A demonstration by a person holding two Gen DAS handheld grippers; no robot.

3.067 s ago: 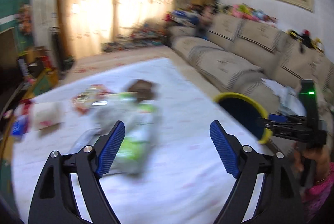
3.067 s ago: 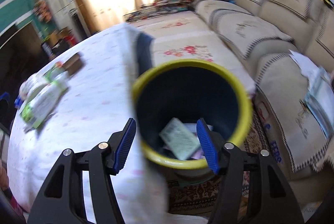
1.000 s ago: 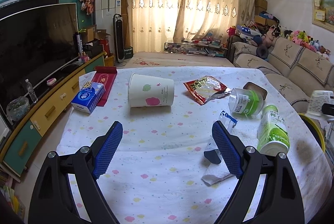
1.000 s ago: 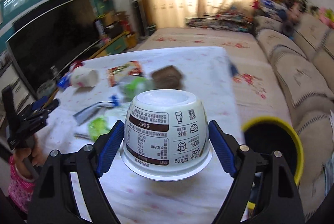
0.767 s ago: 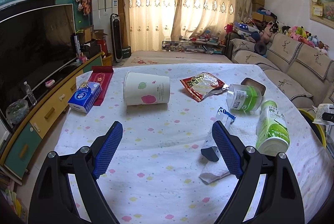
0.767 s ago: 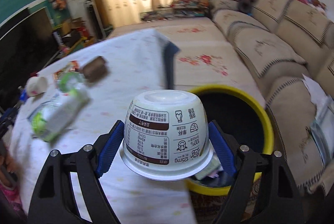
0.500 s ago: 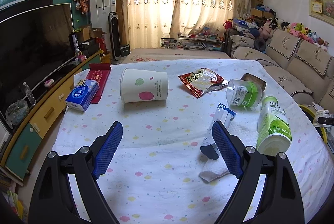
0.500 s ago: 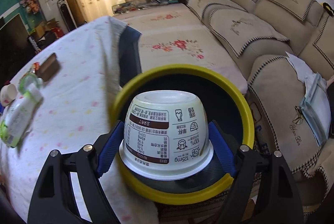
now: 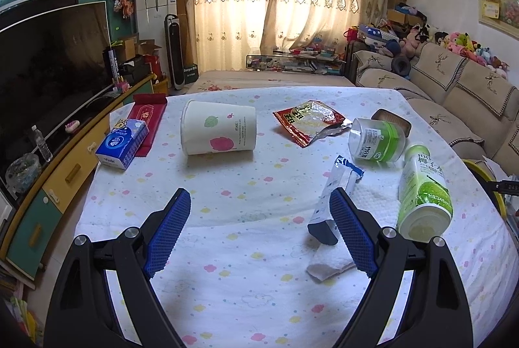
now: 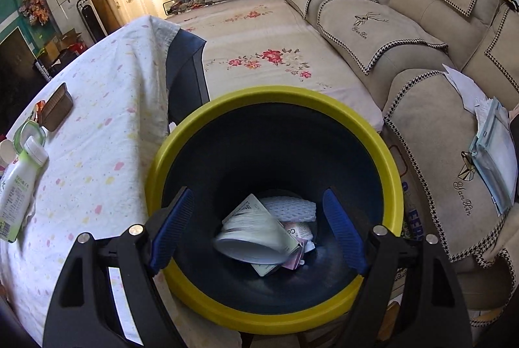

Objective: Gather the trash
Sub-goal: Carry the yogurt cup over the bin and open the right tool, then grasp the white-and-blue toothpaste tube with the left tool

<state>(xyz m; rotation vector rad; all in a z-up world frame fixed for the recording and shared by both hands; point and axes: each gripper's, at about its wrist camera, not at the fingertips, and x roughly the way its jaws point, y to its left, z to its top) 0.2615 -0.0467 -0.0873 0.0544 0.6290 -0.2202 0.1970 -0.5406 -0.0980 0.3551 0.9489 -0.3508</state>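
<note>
My right gripper is open and empty above a dark bin with a yellow rim. A white yogurt cup, blurred, lies inside the bin on other trash. My left gripper is open and empty over the table. On the table lie a large paper cup, a red snack wrapper, a green-labelled jar, a green bottle, a blue-white sachet on a white napkin, and a brown tin.
A blue tissue pack and a red packet lie at the table's left edge. A TV cabinet stands left of the table. A sofa runs along the right, beside the bin. The bin's rim shows past the table's right edge.
My right gripper carried the yogurt cup from over the table to above the bin, opened and let it drop in. My left gripper stayed open and nearly still.
</note>
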